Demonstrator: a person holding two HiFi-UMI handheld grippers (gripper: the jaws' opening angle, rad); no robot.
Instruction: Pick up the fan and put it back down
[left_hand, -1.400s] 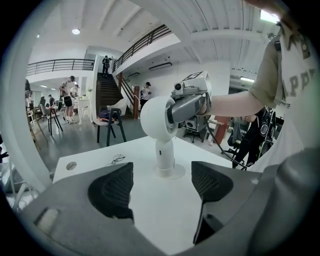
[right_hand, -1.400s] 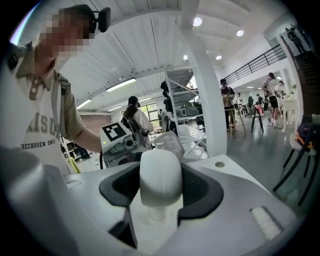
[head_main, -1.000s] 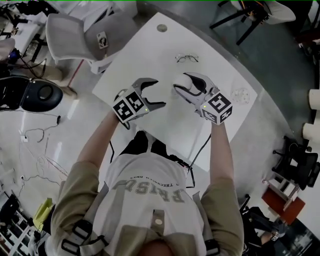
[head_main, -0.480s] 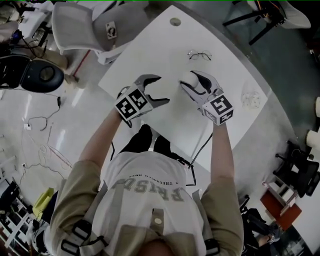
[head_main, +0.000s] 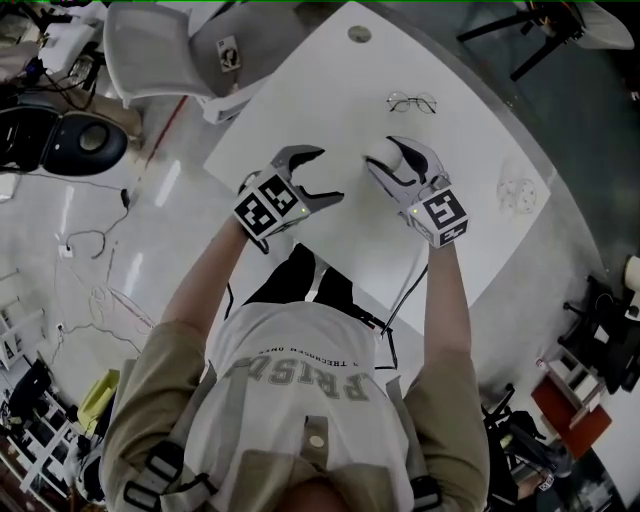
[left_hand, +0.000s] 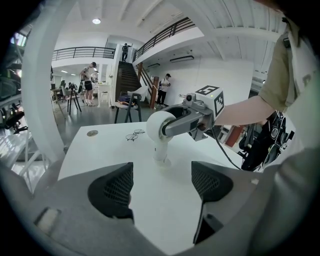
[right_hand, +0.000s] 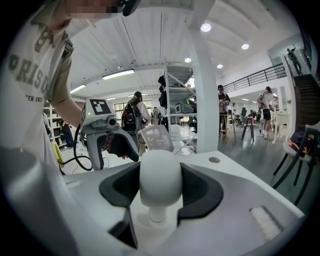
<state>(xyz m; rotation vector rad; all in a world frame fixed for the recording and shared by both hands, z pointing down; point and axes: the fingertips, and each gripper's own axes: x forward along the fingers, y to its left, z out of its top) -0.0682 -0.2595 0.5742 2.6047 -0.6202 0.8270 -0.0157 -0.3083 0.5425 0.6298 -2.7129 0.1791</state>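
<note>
Left tool (head_main: 330, 173): a bit farther from the glasses (head_main: 411, 101) than a second ago, jaws wide apart, empty. Right tool (right_hand: 160, 186): likewise farther, jaws clamped on the white fan (left_hand: 159, 128) head, fan base on the surface (head_main: 330, 90) near the glasses.

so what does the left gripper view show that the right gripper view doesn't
Only the left gripper view: the glasses, and the left gripper's jaws apart over bare table. Only the right gripper view: the right gripper's pads pressed on both sides of the fan's head, close up. Both: the fan, the white table, and the other gripper across it.
</note>
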